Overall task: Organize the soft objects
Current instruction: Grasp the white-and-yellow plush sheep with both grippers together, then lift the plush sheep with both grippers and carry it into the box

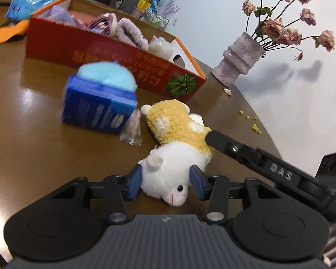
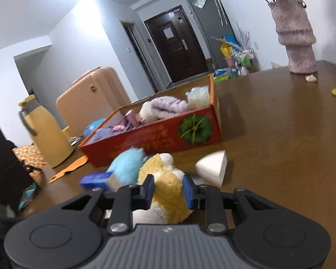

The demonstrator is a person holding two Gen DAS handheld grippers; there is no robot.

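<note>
Red box (image 1: 114, 51) beyond both grippers part-filled; left gripper (image 1: 165, 185) clamps white plush (image 1: 168, 168), right gripper (image 2: 168, 190) yellow plush (image 2: 165, 192), blue plush (image 1: 105, 76) untouched.

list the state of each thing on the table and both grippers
left gripper: shut on the white plush
right gripper: shut on the yellow plush
white plush: lying on the table
yellow plush: lying against the white plush
red box: open, holding soft items
blue plush: outside the box
vase: upright, wilted roses
</note>
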